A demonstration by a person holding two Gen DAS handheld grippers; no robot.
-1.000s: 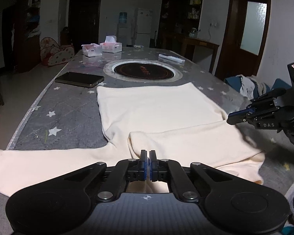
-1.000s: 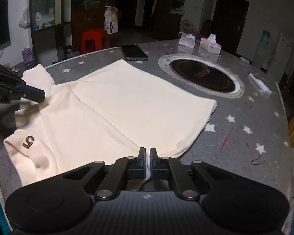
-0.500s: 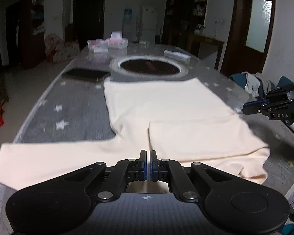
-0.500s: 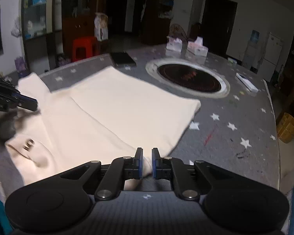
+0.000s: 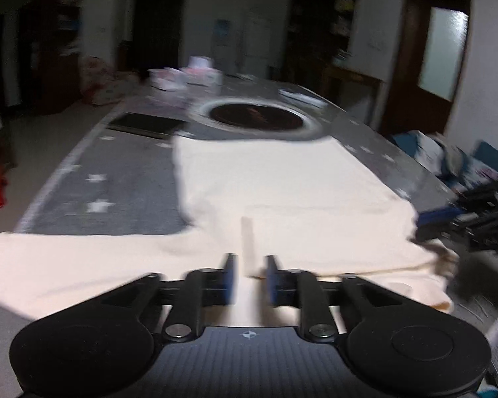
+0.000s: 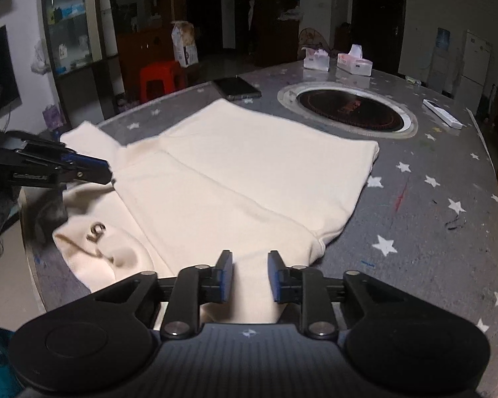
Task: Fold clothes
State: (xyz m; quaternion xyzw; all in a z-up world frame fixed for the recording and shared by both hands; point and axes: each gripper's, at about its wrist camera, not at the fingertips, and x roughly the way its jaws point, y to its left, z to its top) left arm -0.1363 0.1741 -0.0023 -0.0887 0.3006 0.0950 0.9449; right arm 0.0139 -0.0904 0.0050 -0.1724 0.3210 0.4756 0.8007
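A cream long-sleeved shirt (image 5: 275, 179) lies flat on the grey star-patterned table (image 5: 93, 179), with one sleeve folded across its body and the other sleeve (image 5: 49, 258) stretched out to the left. In the blurred left wrist view, my left gripper (image 5: 251, 265) sits low over the shirt's near edge. Its jaws are opening, and cloth lies between the pads without being pinched. My right gripper (image 6: 249, 262) hovers over the shirt (image 6: 249, 165) at its near side, jaws also opening over loose cloth. Each gripper shows in the other's view: right gripper (image 5: 464, 212), left gripper (image 6: 83, 169).
A dark phone (image 6: 237, 88) lies beyond the shirt. A round inset hob (image 6: 348, 106) sits mid-table, with tissue boxes (image 6: 353, 63) and a white remote (image 6: 443, 117) farther back. The table edge curves close on both sides. A red stool (image 6: 161, 78) stands on the floor.
Both grippers were shut on the shirt's near edge and now stand with their jaws apart, and the cloth has dropped flat. The left wrist view has become blurred.
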